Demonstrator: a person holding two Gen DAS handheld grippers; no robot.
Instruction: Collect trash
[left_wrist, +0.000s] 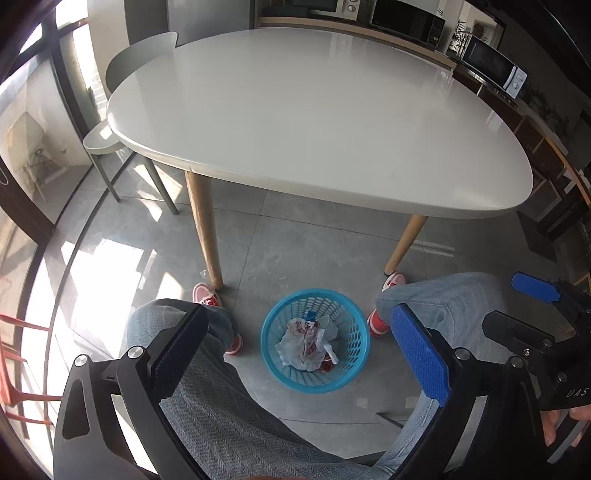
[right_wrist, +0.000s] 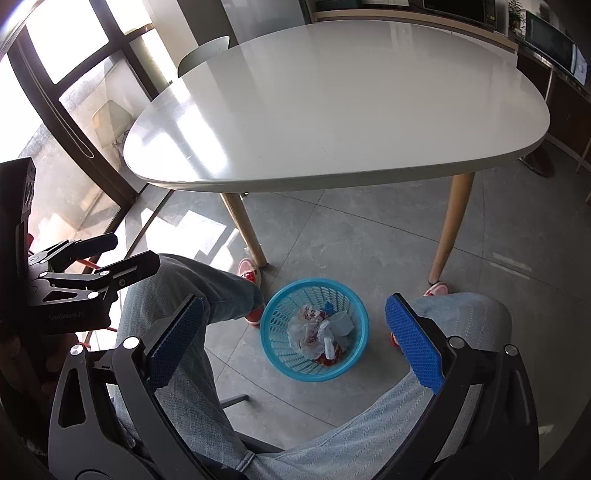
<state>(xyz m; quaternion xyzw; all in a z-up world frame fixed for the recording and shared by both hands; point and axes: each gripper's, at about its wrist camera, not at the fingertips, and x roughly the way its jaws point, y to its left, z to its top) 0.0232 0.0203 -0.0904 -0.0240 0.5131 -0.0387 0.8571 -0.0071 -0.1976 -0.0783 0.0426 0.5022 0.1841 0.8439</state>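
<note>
A blue plastic basket (left_wrist: 315, 341), round and perforated with a lattice of small holes, stands on the grey tiled floor (left_wrist: 295, 236) between the seated person's knees, just near of the counter's edge. Inside it lies the trash (left_wrist: 306, 343): a crumpled white plastic bag with red print, a pale curved scrap and a small blue piece at the far side, and a red wrapper low at the near side. The counter (left_wrist: 314, 110) has a smooth, glossy off-white top of rounded triangular outline, carried on tapered, light wooden legs (left_wrist: 205, 229). The left hand-held gripper (left_wrist: 299, 354) hangs above the basket with its fingers wide apart and nothing between them; the textured blue pads (left_wrist: 419, 354) face each other. The right hand-held gripper (right_wrist: 293, 345) is likewise spread and empty over the basket. The person wears pale ribbed denim trousers (right_wrist: 192, 295) and red-and-white shoes (right_wrist: 251, 275). A grey moulded chair (left_wrist: 136, 62) stands at the far left of the counter.
</note>
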